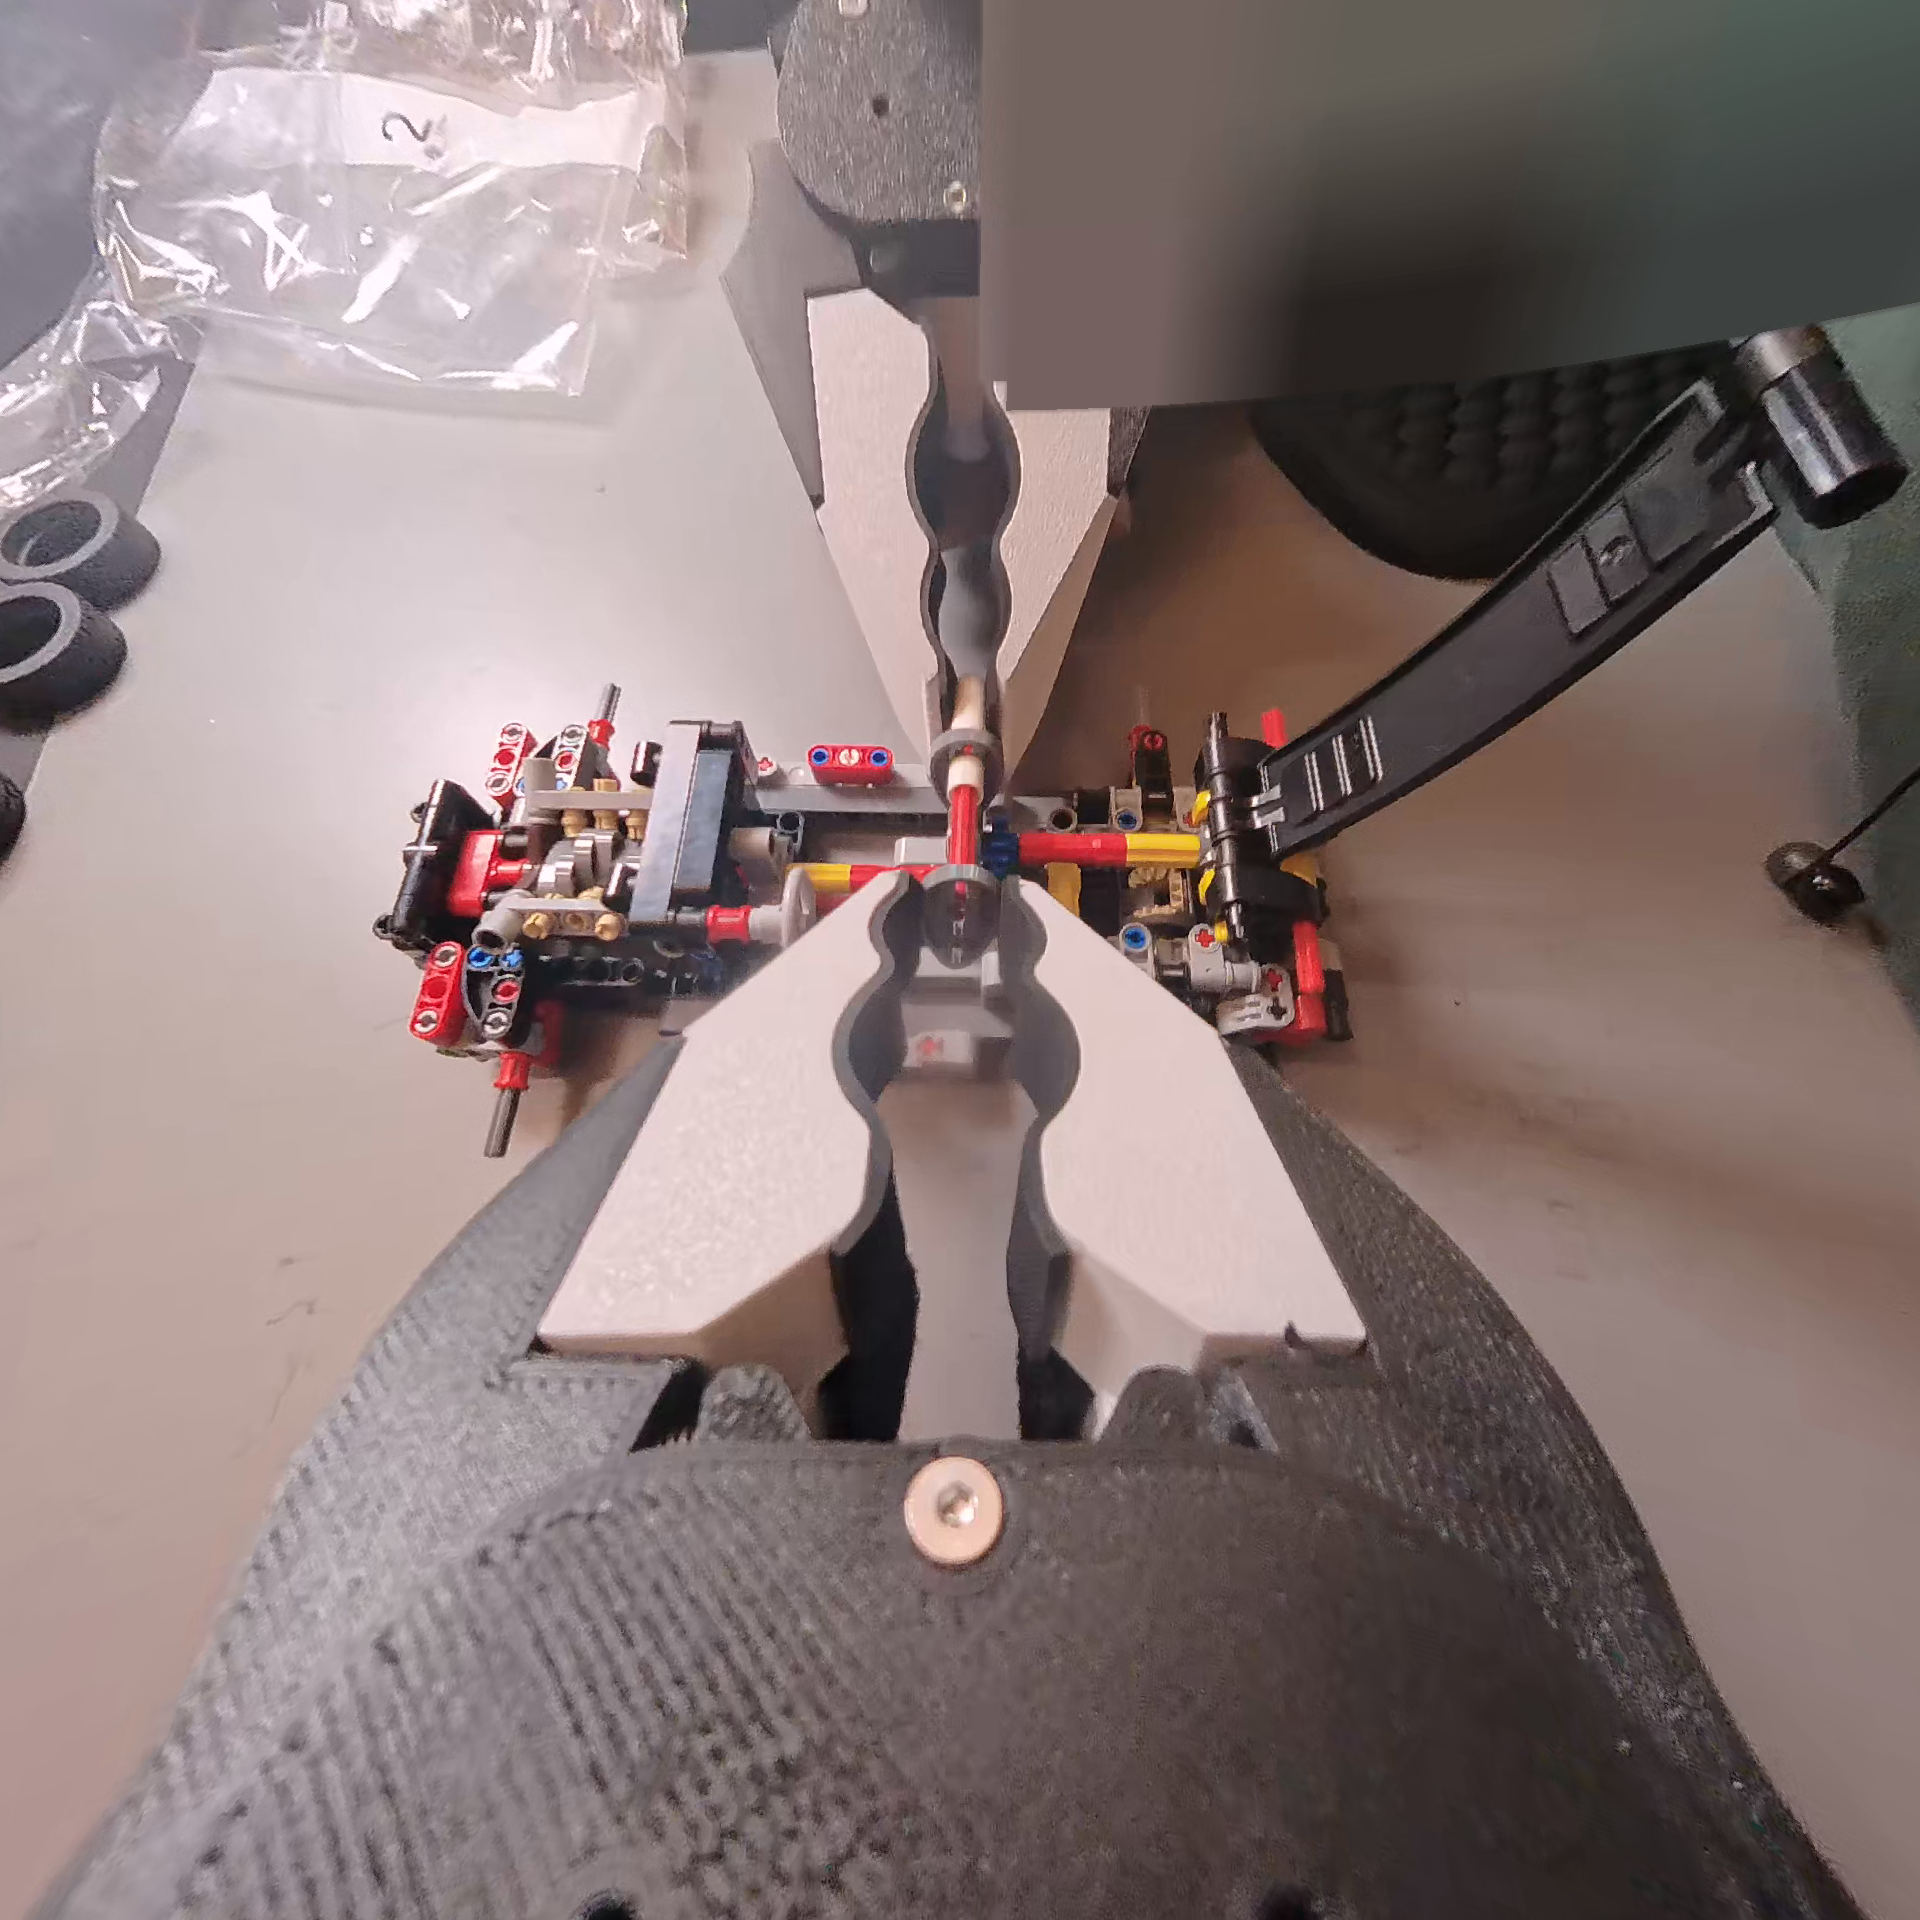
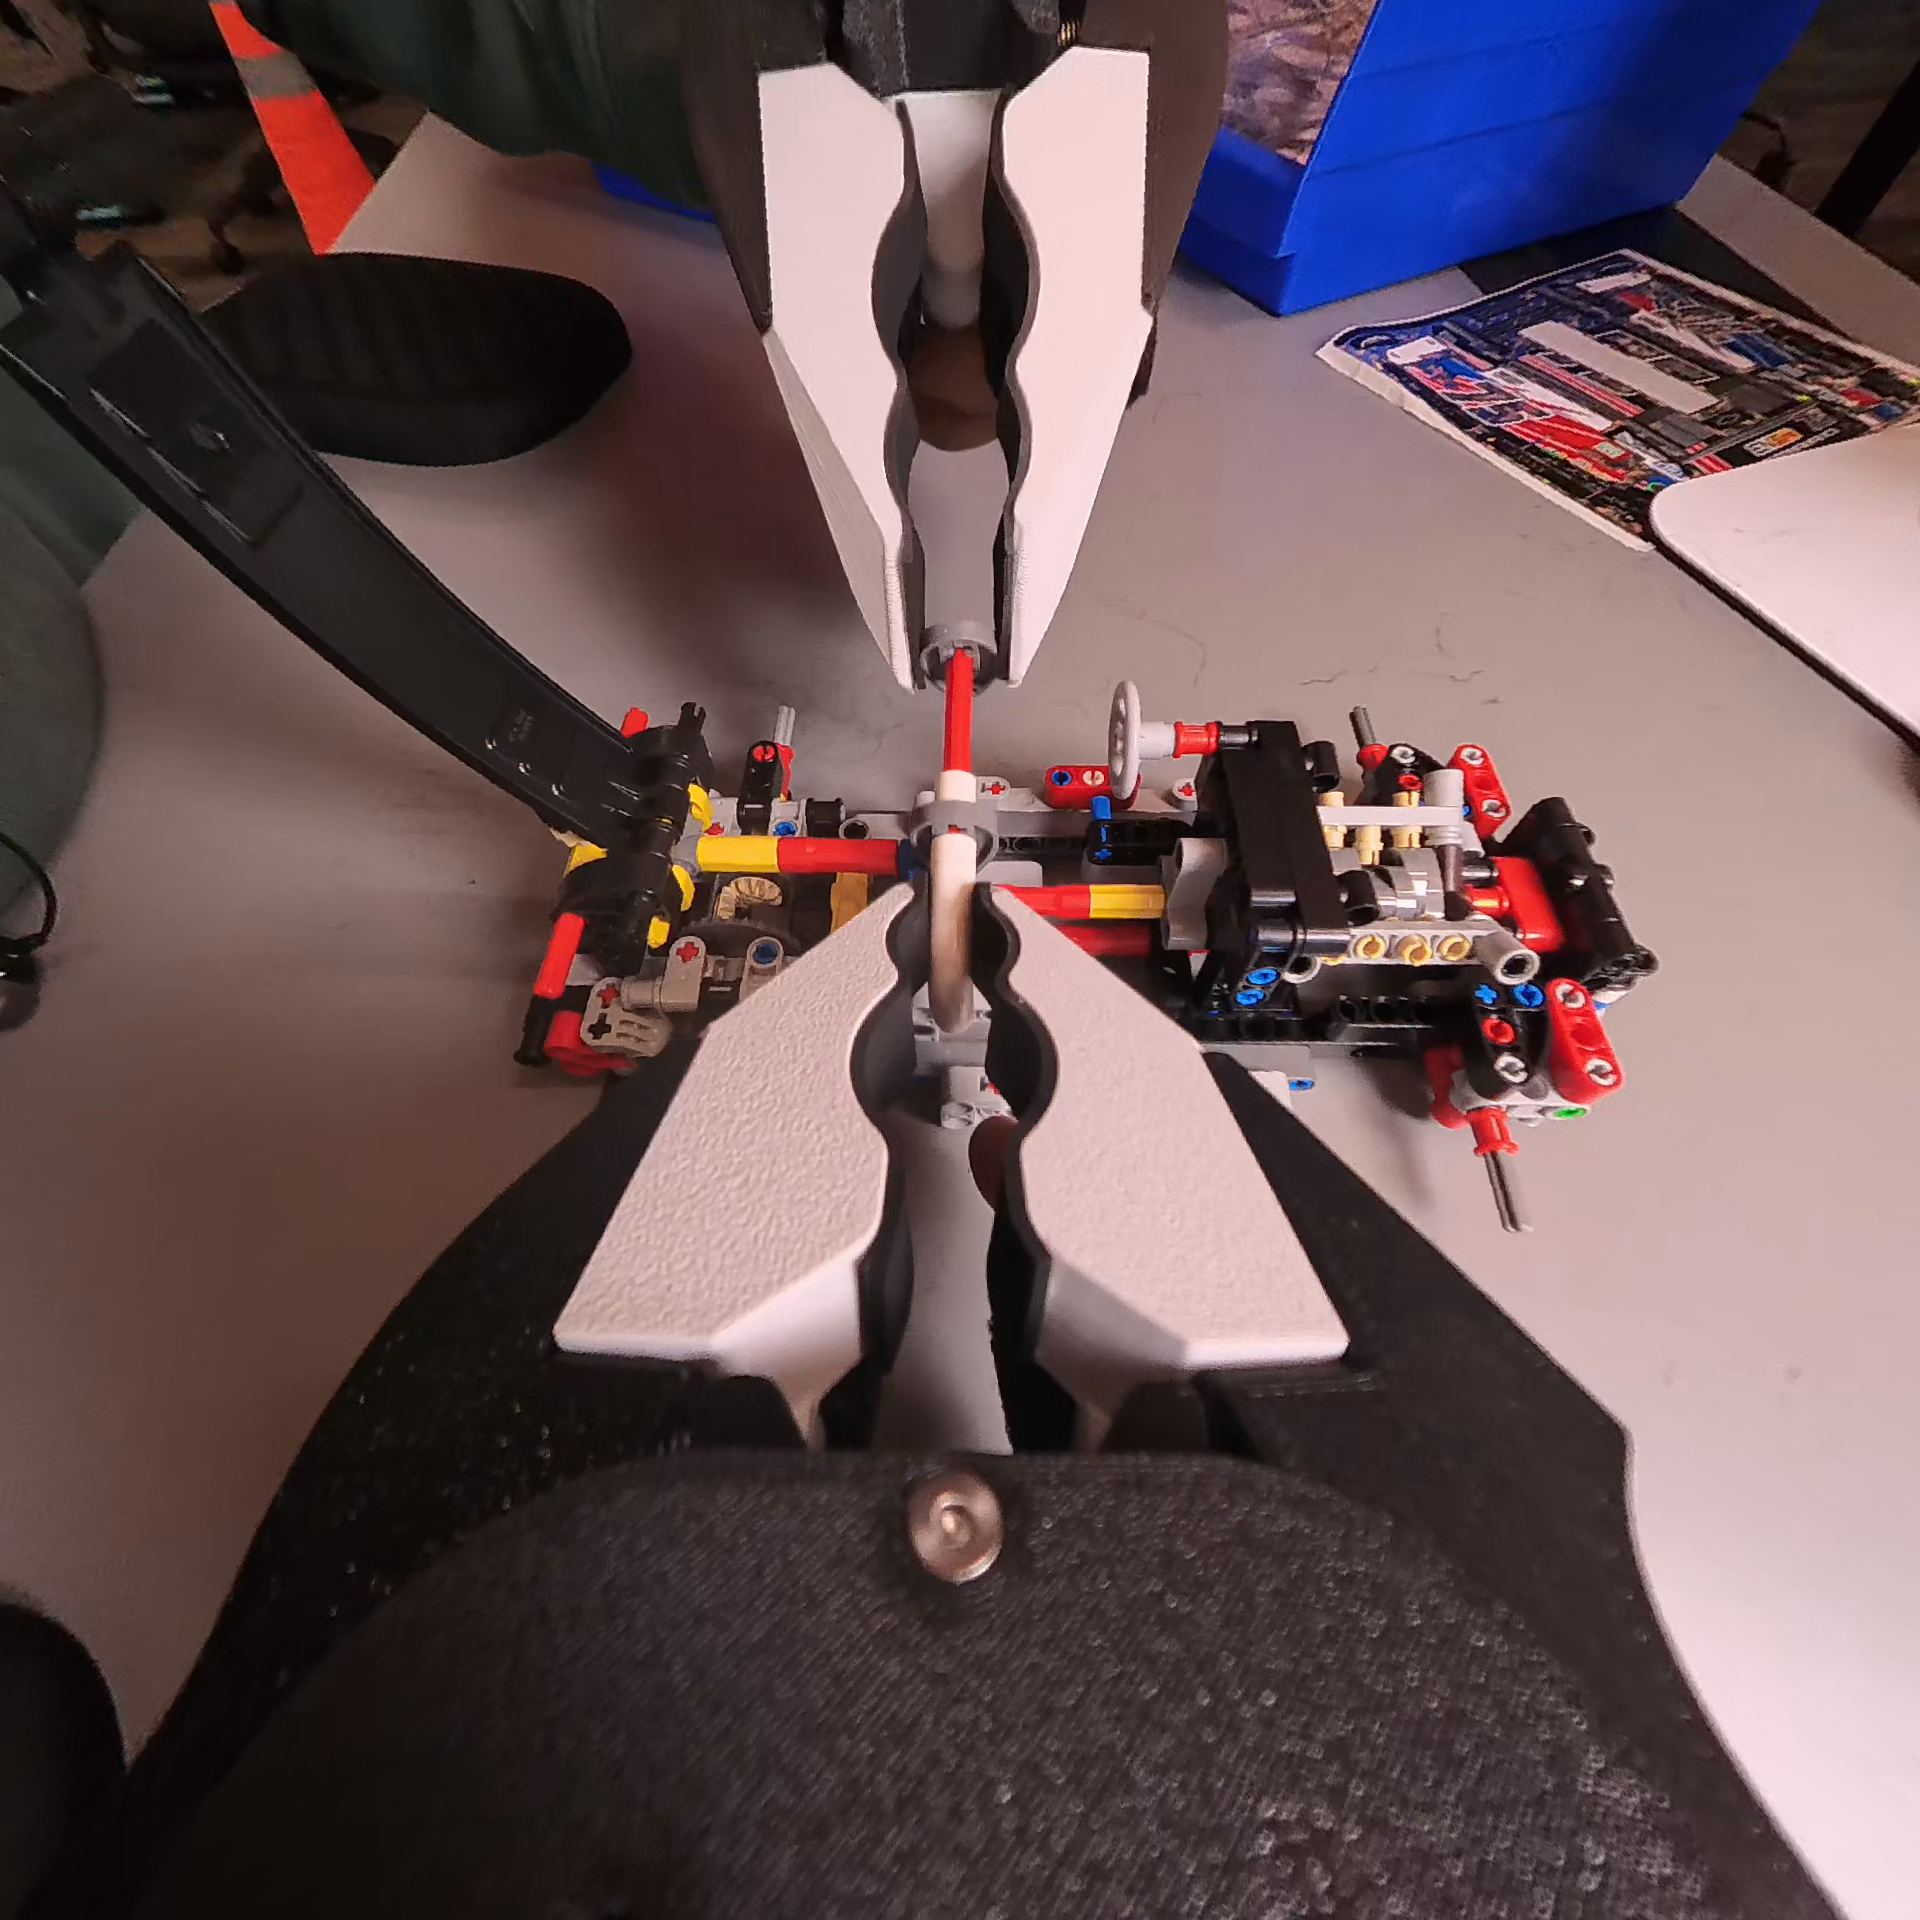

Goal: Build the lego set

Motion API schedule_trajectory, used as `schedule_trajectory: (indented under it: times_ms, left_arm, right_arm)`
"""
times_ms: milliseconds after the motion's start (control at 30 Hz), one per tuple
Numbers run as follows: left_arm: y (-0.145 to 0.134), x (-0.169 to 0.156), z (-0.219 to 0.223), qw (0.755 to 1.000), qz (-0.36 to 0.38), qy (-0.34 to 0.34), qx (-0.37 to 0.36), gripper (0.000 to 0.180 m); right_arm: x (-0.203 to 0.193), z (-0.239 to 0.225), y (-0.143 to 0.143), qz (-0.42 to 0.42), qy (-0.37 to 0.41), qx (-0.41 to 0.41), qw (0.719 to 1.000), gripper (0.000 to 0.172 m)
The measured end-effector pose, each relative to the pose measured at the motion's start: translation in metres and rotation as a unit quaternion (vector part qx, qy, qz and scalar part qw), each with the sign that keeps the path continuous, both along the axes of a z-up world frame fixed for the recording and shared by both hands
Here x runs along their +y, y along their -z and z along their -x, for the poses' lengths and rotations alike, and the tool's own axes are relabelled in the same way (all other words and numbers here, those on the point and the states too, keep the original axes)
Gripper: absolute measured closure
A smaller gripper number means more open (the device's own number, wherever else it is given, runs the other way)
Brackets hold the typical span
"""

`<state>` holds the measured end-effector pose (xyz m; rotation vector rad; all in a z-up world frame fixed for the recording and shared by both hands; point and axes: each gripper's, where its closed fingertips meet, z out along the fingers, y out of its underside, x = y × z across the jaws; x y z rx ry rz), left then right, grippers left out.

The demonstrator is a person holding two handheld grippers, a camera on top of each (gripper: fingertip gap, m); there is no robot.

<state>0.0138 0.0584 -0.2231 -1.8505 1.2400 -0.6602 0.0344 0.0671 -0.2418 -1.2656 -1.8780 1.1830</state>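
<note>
Pale matte bench (image 1: pixel 312 1195) strewn with crinkled clear plastic bags (image 1: pixel 395 208) toward far left corner. Blocky brick-built chassis (image 1: pixel 644 873) laid mid-bench. Grey round bush (image 1: pixel 956 883) on red axle (image 1: pixel 964 821) pinched by left tongs (image 1: pixel 961 899). Slim cream tube (image 2: pixel 951 935) pinched by right tongs (image 2: pixel 951 914).

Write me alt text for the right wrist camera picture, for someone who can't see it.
Two white grippers face each other over a toy brick vehicle chassis on a grey table: the right gripper is clamped on a white tube fitted on a red axle, whose far end sits in a grey bush between the left gripper's jaws. A blue bin and a printed booklet lie behind.
</note>
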Motion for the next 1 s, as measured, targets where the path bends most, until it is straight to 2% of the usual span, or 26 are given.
schedule_trajectory:
  times_ms: [567,633,700,867,1000]
  left_arm:
    - [0.003,0.001,-0.003,0.999,-0.012,0.007,-0.050,0.167]
    - [0.004,-0.002,-0.016,0.998,-0.015,0.027,-0.055,0.167]
    - [-0.001,0.006,-0.014,0.998,-0.044,0.022,-0.041,0.167]
    - [-0.005,0.002,-0.019,0.997,-0.038,0.036,-0.060,0.167]
    - [-0.008,0.005,-0.015,0.996,-0.036,0.021,-0.077,0.167]
  right_arm:
    - [-0.002,0.003,-0.003,0.015,0.006,0.008,1.000,0.168]
    - [-0.014,0.007,-0.001,0.020,-0.013,0.007,1.000,0.168]
    - [-0.002,0.007,-0.004,0.014,0.016,0.010,1.000,0.168]
    - [-0.007,0.008,-0.004,0.008,-0.001,0.017,1.000,0.167]
    - [-0.008,0.009,-0.004,0.003,0.001,0.017,1.000,0.167]
